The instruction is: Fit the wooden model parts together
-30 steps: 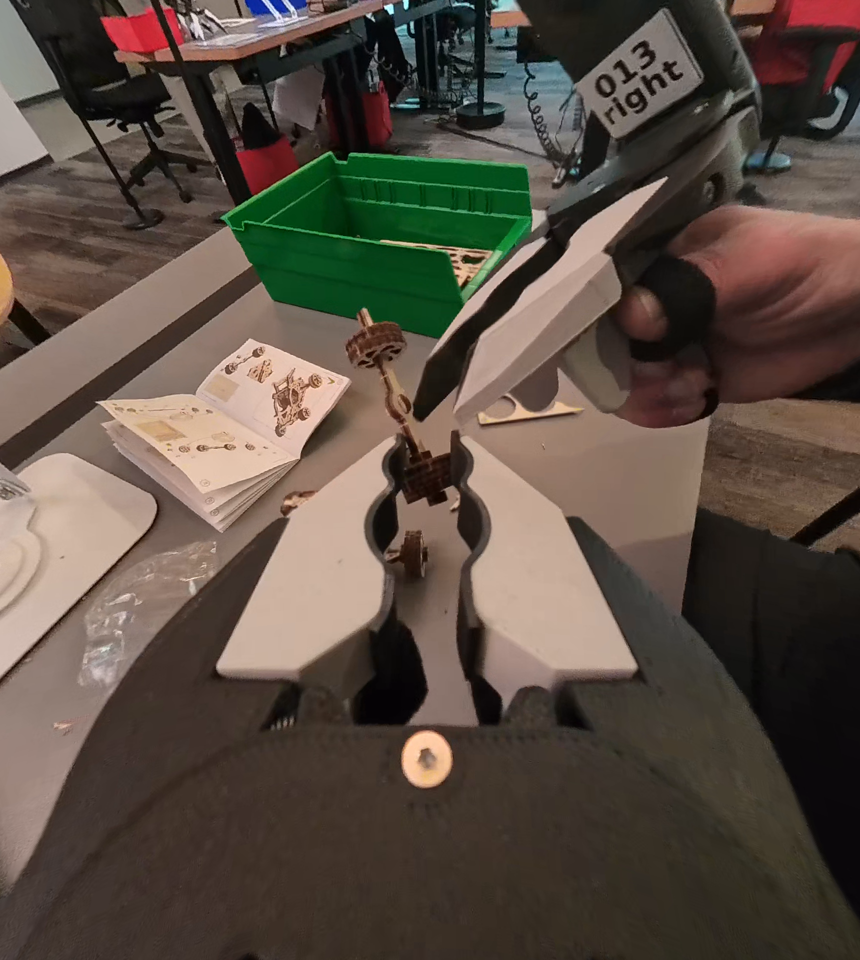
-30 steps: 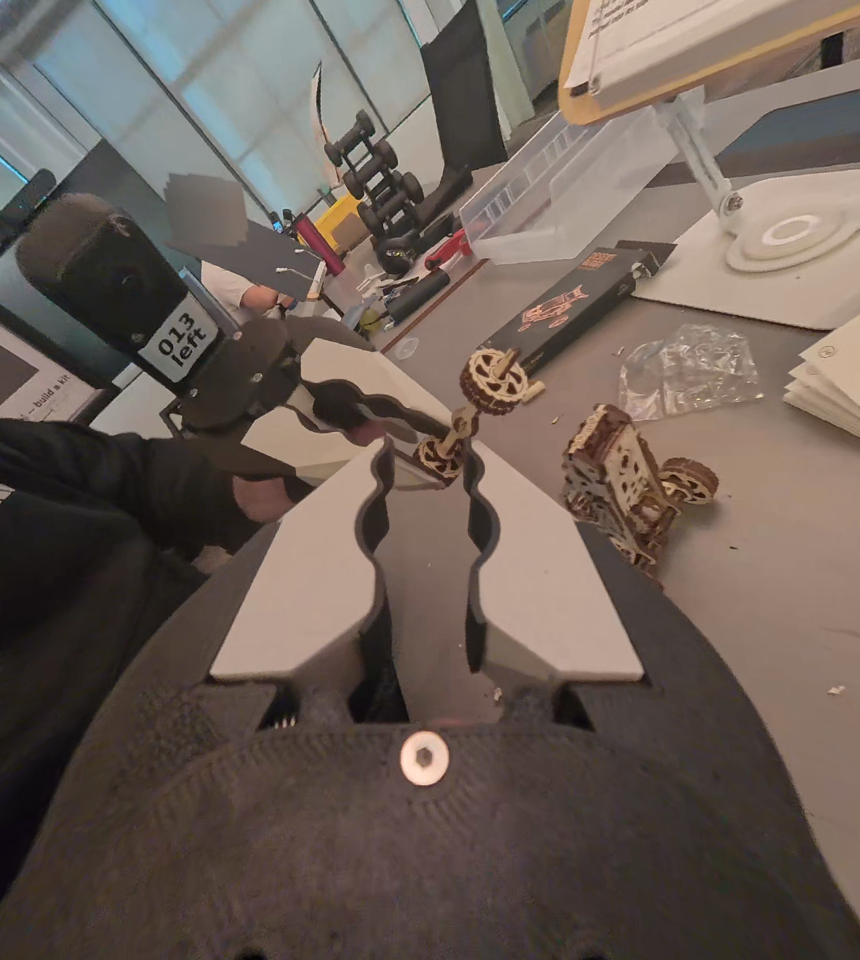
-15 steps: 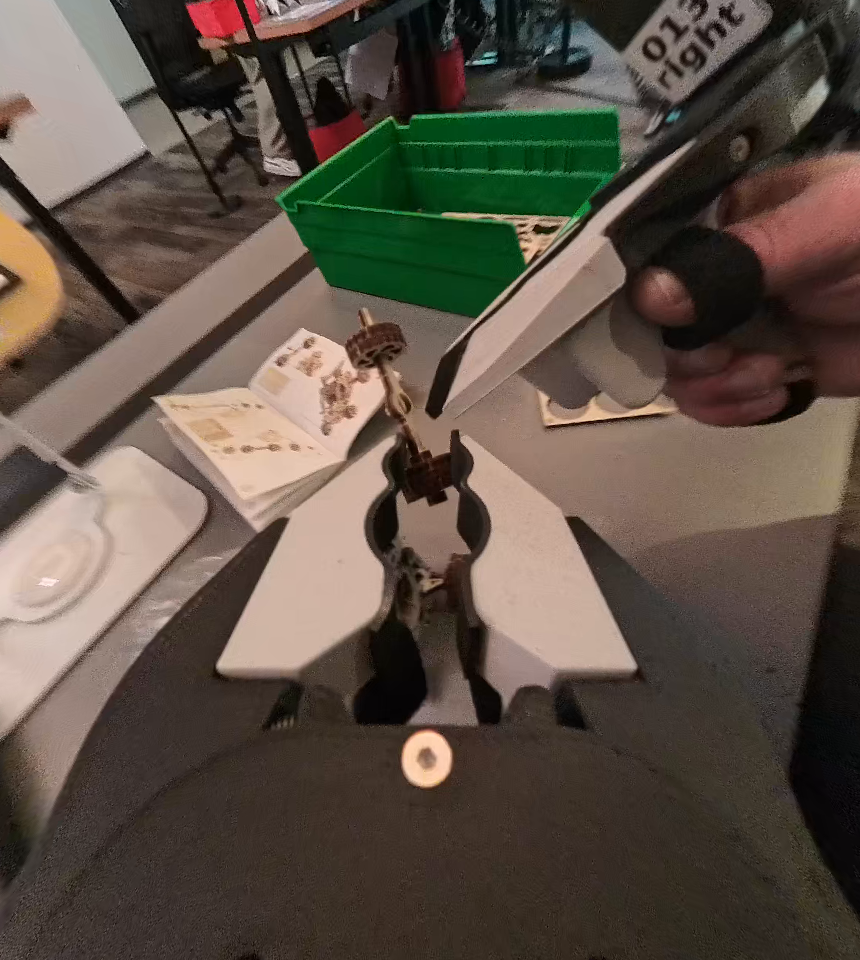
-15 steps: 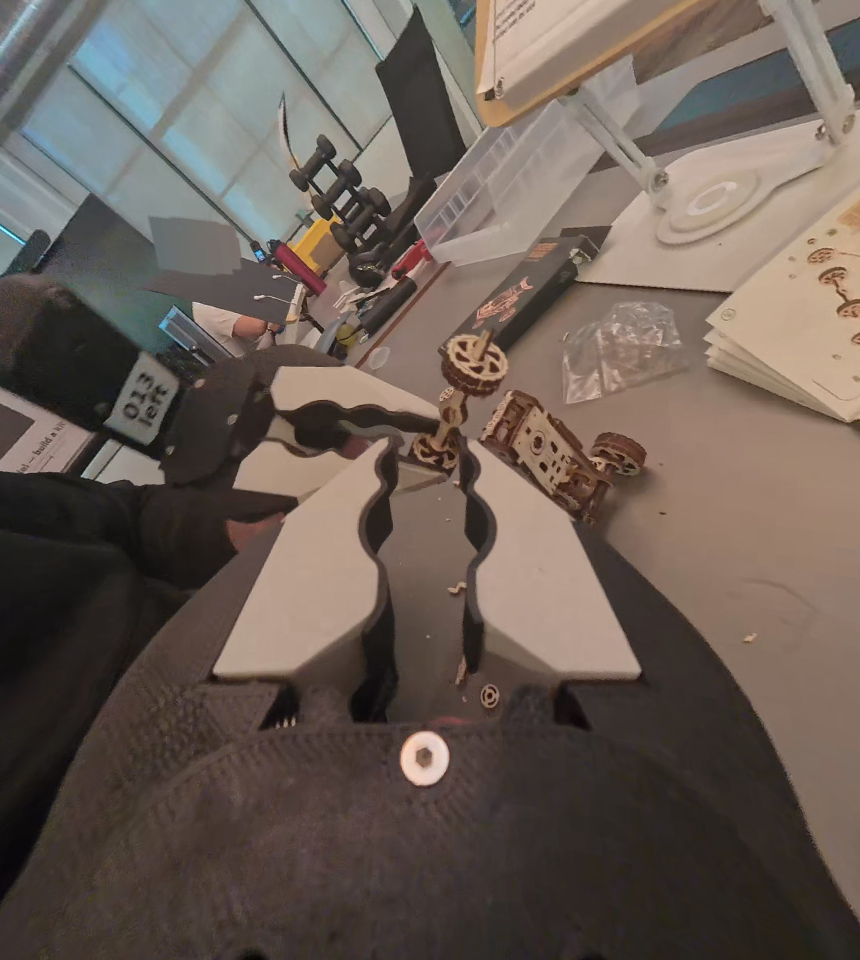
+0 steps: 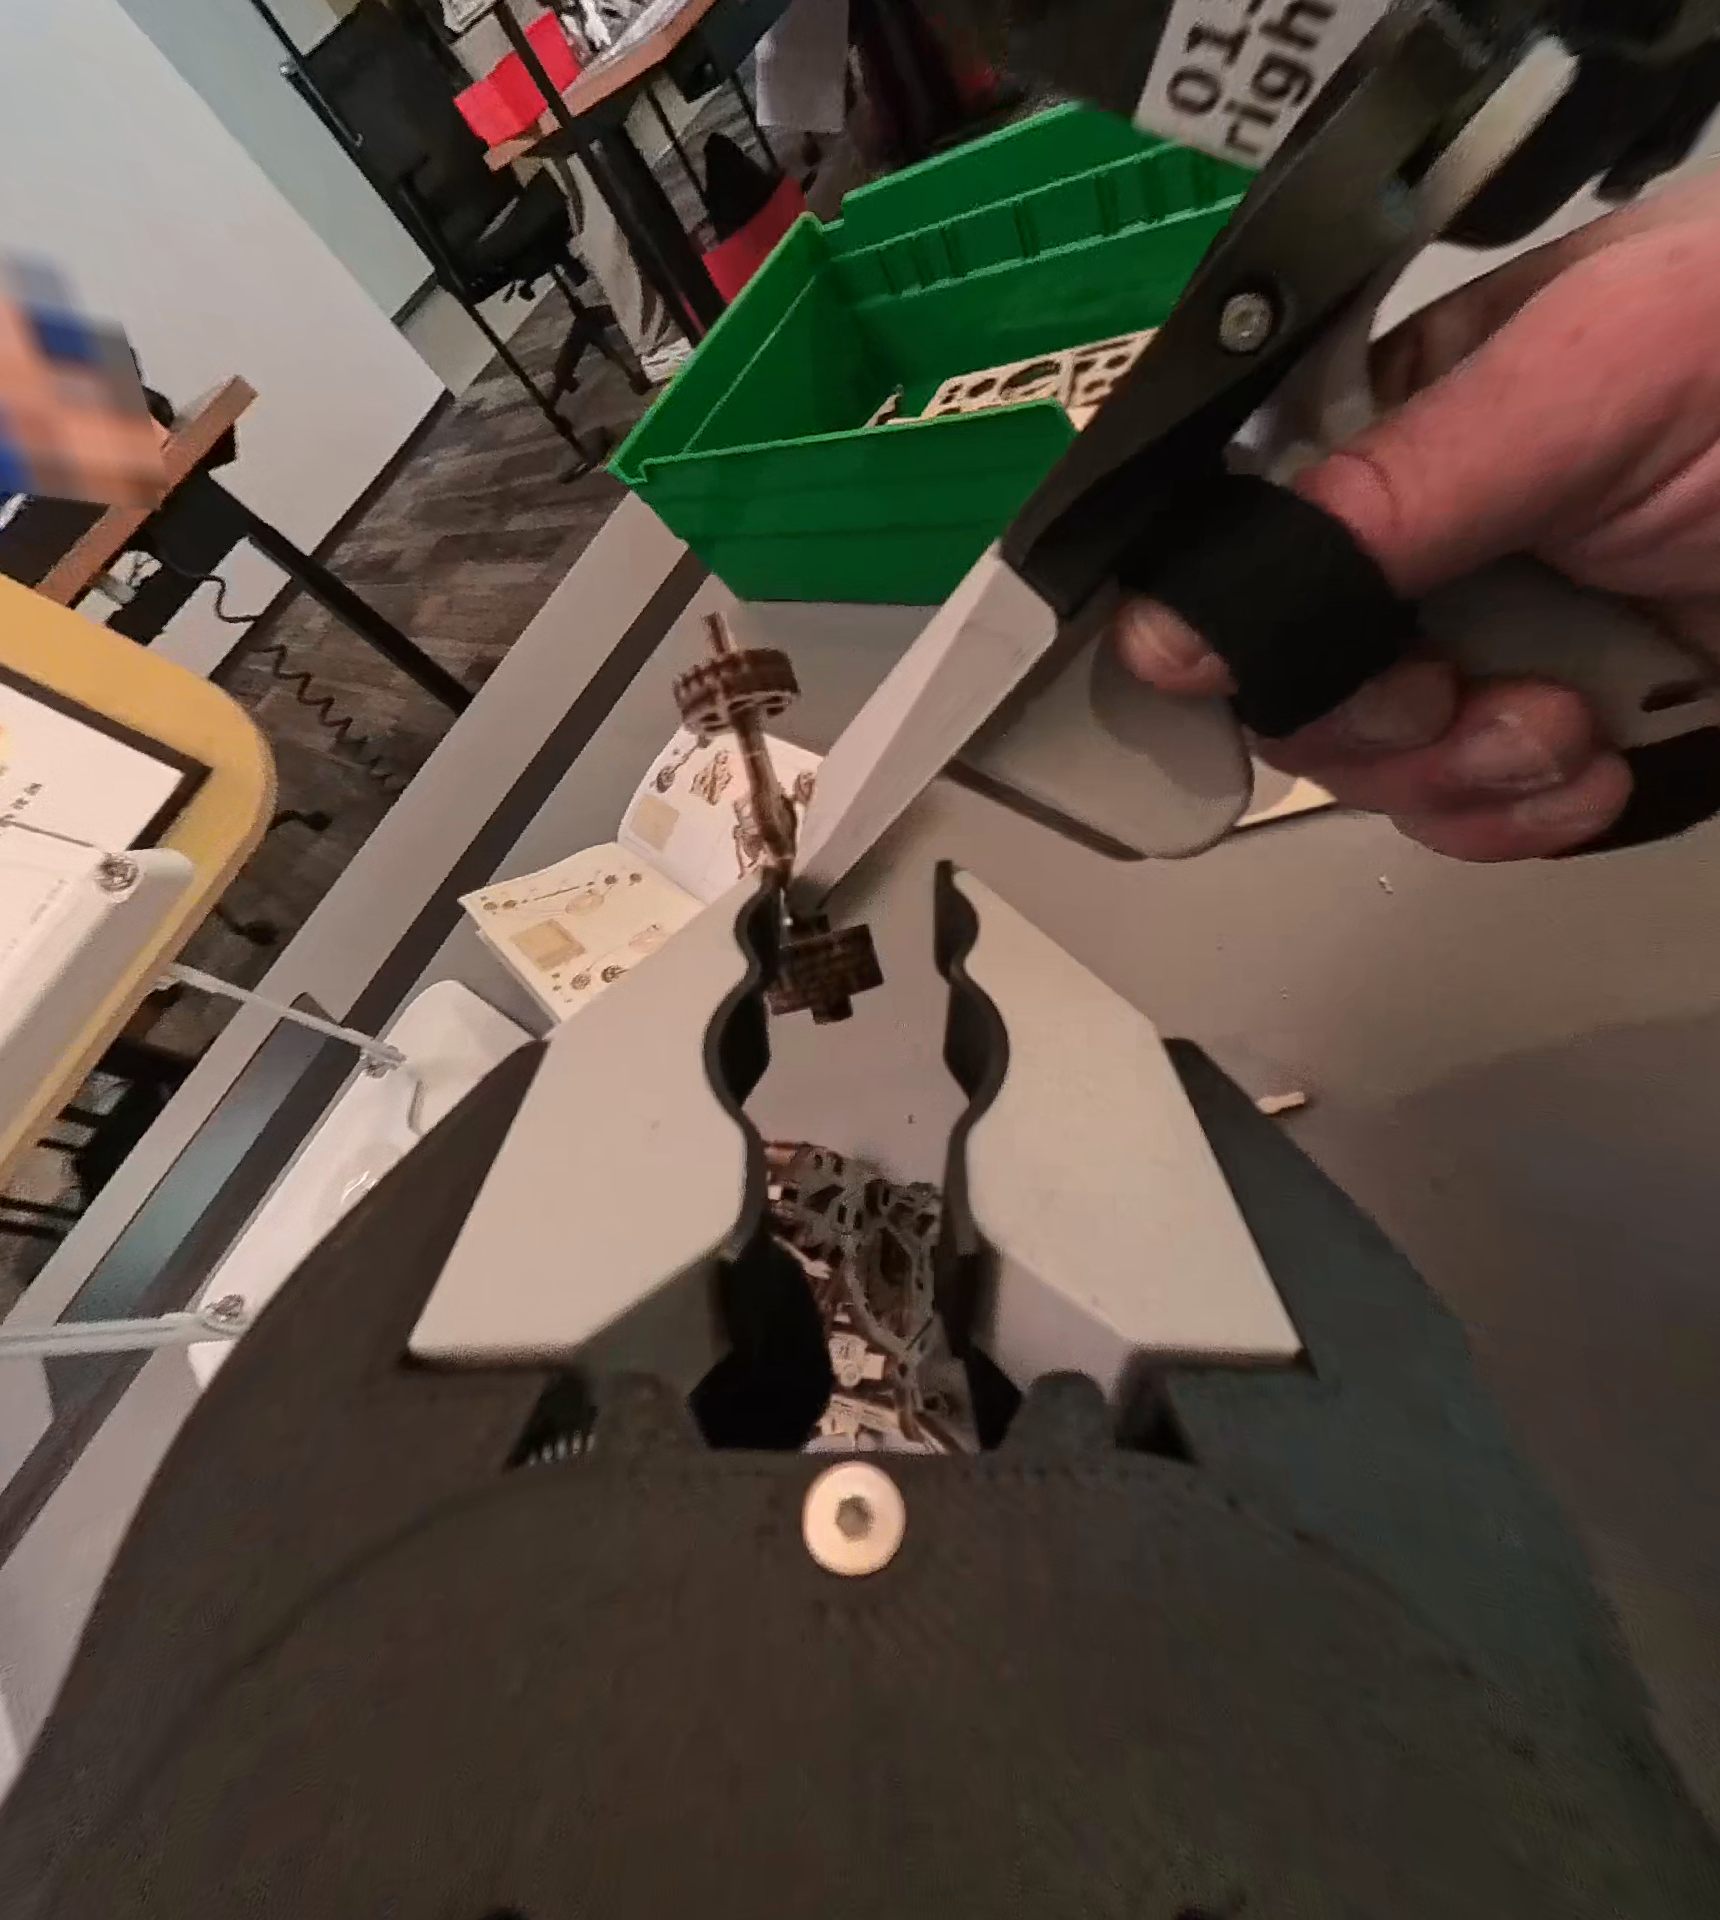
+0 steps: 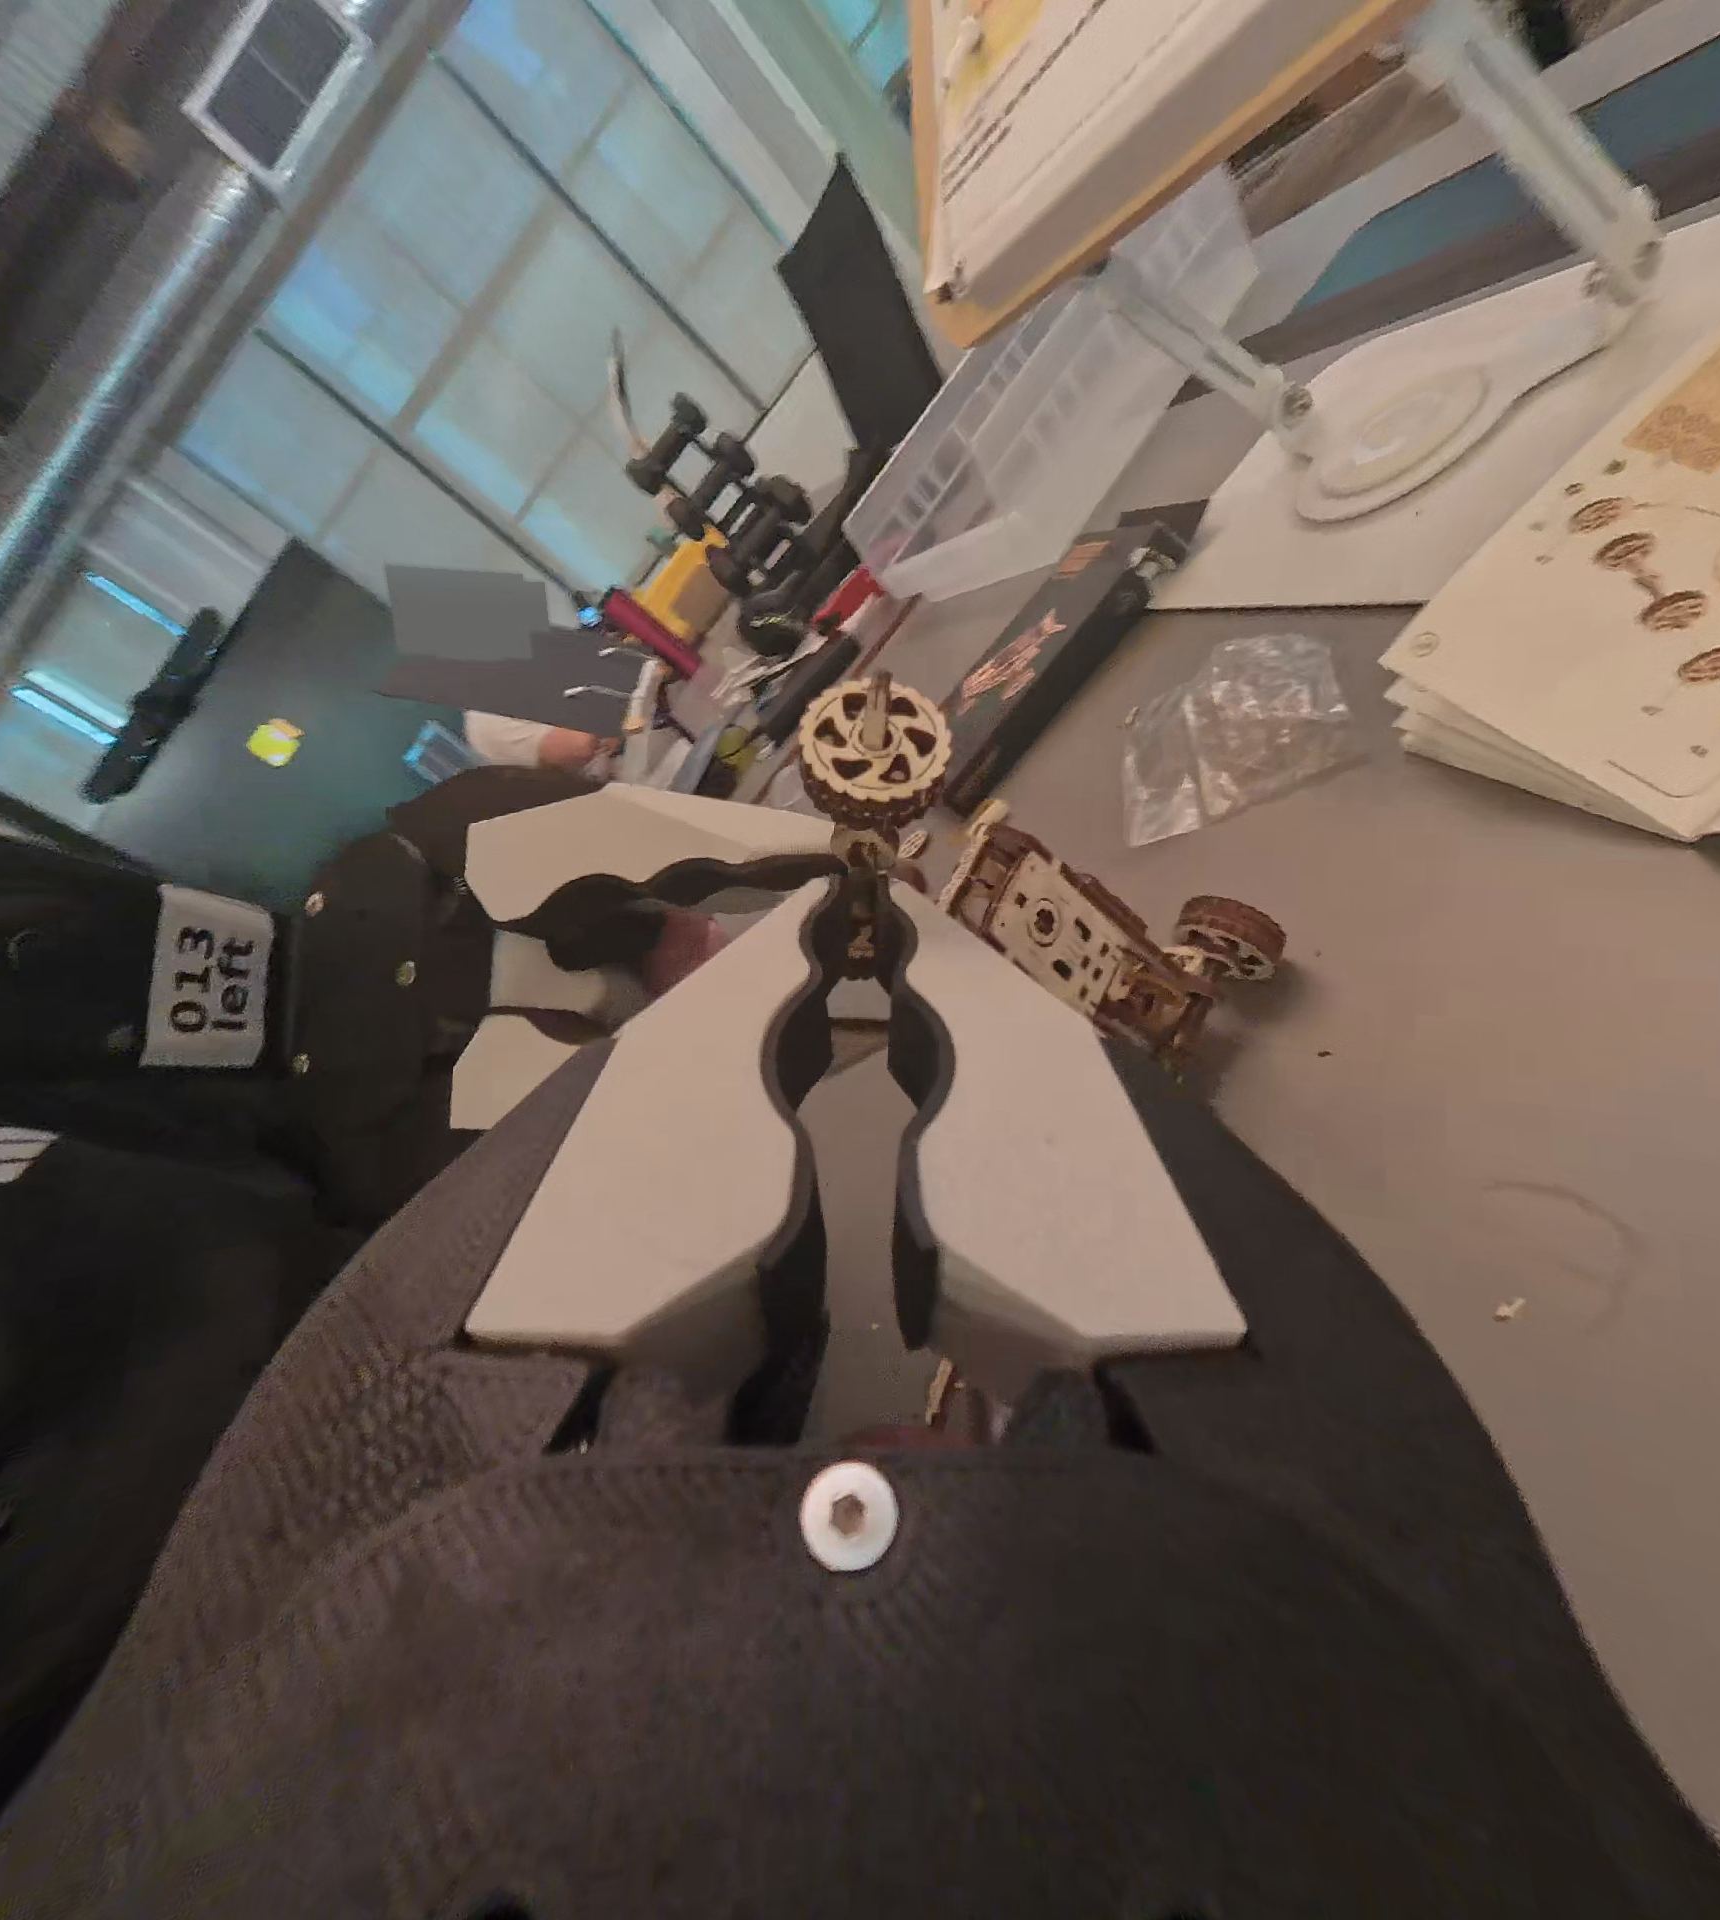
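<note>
A wooden axle with a spoked wheel (image 6: 871, 748) on its top end is held upright above the grey table. My right gripper (image 6: 861, 909) is shut on the axle's shaft below that wheel. In the left wrist view the axle (image 5: 762, 769) has a second small wheel (image 5: 827, 971) at its lower end, lying between the fingers of my left gripper (image 5: 851, 894), which is open. The right gripper (image 5: 820, 873) comes in there from the upper right. The wooden car model (image 6: 1095, 956) lies on the table to the right, and shows under my left gripper (image 5: 866, 1236).
A green bin (image 5: 835, 499) with wooden sheets stands at the far table edge. An open instruction booklet (image 6: 1614, 665) lies to the right, with a crumpled plastic bag (image 6: 1240, 717), a black box (image 6: 1053, 655) and a white stand base (image 6: 1396, 457) beyond. Small wood chips dot the table. My left and right fingertips are right by each other.
My left gripper has opened and let go of the axle's lower wheel. My right gripper has closed on the axle's shaft. Both grippers have tilted and moved over the car model.
</note>
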The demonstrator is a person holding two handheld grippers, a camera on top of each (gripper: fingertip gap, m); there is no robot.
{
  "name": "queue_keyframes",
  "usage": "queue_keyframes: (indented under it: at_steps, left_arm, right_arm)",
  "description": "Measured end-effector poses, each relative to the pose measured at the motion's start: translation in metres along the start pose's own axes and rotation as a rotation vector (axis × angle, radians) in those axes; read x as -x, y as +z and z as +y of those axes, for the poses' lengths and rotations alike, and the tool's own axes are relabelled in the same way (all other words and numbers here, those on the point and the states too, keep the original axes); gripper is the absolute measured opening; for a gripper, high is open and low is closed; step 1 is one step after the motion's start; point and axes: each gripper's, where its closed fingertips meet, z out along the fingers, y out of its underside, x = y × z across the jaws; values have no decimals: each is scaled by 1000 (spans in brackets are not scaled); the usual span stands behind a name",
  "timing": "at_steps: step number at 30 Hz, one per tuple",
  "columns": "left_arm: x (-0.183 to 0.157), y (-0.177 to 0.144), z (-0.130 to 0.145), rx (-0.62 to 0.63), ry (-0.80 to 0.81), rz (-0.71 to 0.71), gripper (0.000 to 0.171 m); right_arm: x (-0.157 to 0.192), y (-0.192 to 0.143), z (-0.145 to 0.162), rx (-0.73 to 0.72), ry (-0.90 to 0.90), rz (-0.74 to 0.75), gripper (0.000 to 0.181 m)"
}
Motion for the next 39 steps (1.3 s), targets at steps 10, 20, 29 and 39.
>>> queue_keyframes:
  at_steps: [10, 20, 29, 39]
  left_arm:
    - [16, -23, 52, 93, -110, 139, 83]
    - [4, 6, 101, 213, -340, 341, 67]
    - [-9, 6, 95, 133, -236, 495, 45]
    - [-4, -13, 100, 123, -120, 656, 81]
  right_arm:
    - [-15, 1, 15, 267, 11, -113, 1]
    - [-38, 20, 40, 485, 146, -248, 2]
    - [-31, 20, 44, 488, 240, -383, 1]
    - [-19, 20, 54, 365, 370, -416, 1]
